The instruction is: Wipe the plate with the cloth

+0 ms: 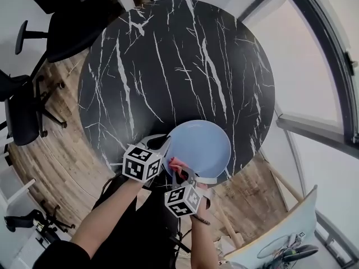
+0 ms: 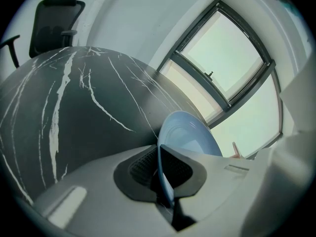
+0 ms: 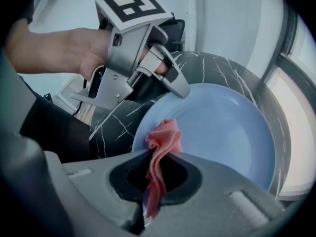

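A light blue plate [image 1: 199, 147] lies at the near edge of the round black marble table [image 1: 168, 66]. My left gripper [image 1: 162, 144] is shut on the plate's left rim; in the left gripper view the rim [image 2: 164, 174] runs edge-on between the jaws. My right gripper [image 1: 180, 171] is shut on a pink cloth [image 3: 159, 154], whose bunched end rests on the plate [image 3: 222, 127] near its left rim. In the head view the cloth [image 1: 175, 165] shows at the plate's near left edge. The left gripper [image 3: 170, 80] is visible clamping the rim in the right gripper view.
Black office chairs [image 1: 33, 55] stand to the left of the table on a wooden floor [image 1: 50, 156]. A window frame [image 1: 314, 94] runs along the right. The rest of the tabletop [image 2: 64, 112] carries nothing else.
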A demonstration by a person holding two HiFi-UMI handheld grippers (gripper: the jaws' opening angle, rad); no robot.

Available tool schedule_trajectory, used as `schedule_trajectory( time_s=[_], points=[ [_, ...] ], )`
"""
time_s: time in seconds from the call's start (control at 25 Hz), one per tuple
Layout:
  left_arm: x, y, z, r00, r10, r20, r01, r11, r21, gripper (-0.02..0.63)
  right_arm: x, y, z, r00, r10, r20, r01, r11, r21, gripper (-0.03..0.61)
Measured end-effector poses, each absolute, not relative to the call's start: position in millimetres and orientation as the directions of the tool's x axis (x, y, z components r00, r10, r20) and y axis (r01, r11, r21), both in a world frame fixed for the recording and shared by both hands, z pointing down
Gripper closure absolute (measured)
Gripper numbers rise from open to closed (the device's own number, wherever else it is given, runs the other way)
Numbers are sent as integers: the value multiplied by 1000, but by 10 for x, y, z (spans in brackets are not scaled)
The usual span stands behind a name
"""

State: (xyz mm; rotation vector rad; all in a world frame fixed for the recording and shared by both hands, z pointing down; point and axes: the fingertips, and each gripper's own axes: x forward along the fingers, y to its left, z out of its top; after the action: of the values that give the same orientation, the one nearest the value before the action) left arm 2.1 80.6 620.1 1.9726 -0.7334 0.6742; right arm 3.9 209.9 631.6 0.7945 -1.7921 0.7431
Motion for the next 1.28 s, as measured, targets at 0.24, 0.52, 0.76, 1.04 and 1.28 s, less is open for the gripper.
schedule_trajectory(
  time_s=[0.24,0.52,0.76,1.04,1.28],
  points=[
    [23,810,6204,674,-219,705,-712,-445,543,597,96,2197,6317,-322,-124,939,-788,584,-193,568],
    [19,819,6206,670,-218,710,-709,-472,524,598,323,2063,6318,-270,-203,941,-824,555,-117,566],
    [19,824,6205,666,-220,712,-712,-470,521,598,647,1789,6296,-259,-243,935,-855,508,-104,566],
    [23,819,6209,667,-222,711,-713,-468,522,598,1058,1452,6288,-195,-287,938,-877,480,-36,566],
    [22,824,6211,666,-219,713,-713,-468,523,598,1273,1229,6281,-148,-319,936,-886,463,18,566]
  ],
)
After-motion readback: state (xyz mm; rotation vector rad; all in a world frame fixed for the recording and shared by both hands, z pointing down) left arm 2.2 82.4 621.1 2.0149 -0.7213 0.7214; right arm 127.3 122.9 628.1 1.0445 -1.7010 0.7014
